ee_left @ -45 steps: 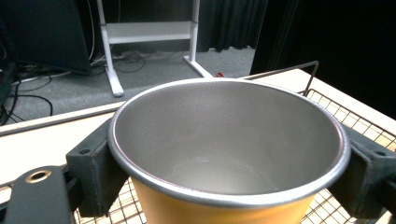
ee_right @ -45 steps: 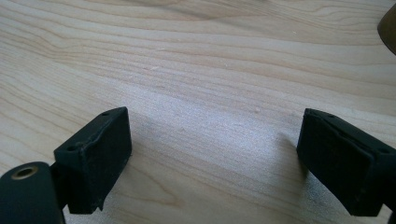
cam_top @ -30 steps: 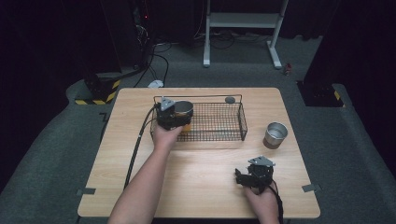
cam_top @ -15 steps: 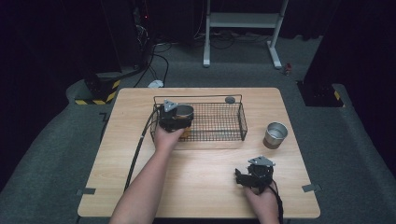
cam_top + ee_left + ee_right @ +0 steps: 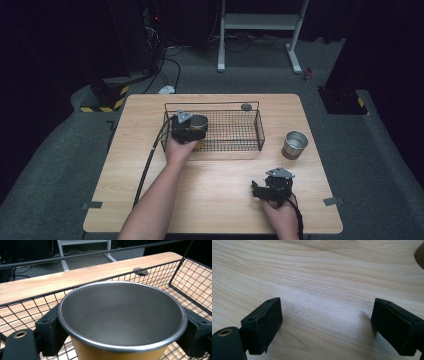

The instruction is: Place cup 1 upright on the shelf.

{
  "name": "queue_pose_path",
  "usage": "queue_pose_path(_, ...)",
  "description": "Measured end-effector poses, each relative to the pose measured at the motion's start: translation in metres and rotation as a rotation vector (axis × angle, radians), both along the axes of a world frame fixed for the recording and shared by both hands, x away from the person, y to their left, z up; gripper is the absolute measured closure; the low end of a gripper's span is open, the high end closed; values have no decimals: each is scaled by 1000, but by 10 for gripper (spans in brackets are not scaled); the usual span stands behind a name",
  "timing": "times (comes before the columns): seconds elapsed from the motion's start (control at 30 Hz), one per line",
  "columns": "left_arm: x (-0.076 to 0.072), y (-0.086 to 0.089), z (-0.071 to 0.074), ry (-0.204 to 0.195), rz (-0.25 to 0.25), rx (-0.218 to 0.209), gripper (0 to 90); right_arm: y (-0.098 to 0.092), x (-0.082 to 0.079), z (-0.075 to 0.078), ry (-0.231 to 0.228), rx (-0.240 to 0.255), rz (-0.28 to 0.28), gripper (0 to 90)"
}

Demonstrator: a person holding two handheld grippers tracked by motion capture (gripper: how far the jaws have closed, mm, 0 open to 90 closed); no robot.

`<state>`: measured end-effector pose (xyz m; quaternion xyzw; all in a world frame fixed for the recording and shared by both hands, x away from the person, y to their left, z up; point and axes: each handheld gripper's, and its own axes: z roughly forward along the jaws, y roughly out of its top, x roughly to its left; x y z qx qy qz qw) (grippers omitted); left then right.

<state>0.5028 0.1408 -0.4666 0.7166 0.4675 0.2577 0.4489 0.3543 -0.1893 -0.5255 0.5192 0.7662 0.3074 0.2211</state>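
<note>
The left gripper (image 5: 192, 131) clamps a yellow-sided metal cup (image 5: 122, 322) between its two black jaws, one jaw on each side of the cup's wall just below the rim. The cup stands upright — its long axis runs vertical and its open mouth faces up, the grey inside bare. It sits at the left end of the wire basket (image 5: 235, 131), at about 10 o'clock from the middle of the table (image 5: 215, 200) in the high view.

In the left gripper view the basket's far wall crosses just behind the cup at 12 o'clock, and its end wall rises at 2 o'clock, well apart from the cup. Beyond the far wall, at 1 o'clock, a small dark round disc (image 5: 140, 271) lies on the tabletop outside the basket.

A second, silver cup (image 5: 295, 144) stands upright on the table just beside the basket's right end, at 3 o'clock from it, mouth up.

The right gripper (image 5: 272, 186) rests near the front edge of the table at 5 o'clock, well apart from the basket — its jaws are spread wide with bare wood between them, grasping nothing.
</note>
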Motion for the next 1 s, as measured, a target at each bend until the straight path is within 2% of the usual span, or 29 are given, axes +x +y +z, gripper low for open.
queue_pose_path(0.5, -13, 9, -1, -7, -9, 48, 128, 0, 0, 0, -1, 1, -1, 99)
queue_pose_path(1.0, -17, 16, 1, 46, -9, 108, 131, 0, 0, 0, -1, 1, -1, 99)
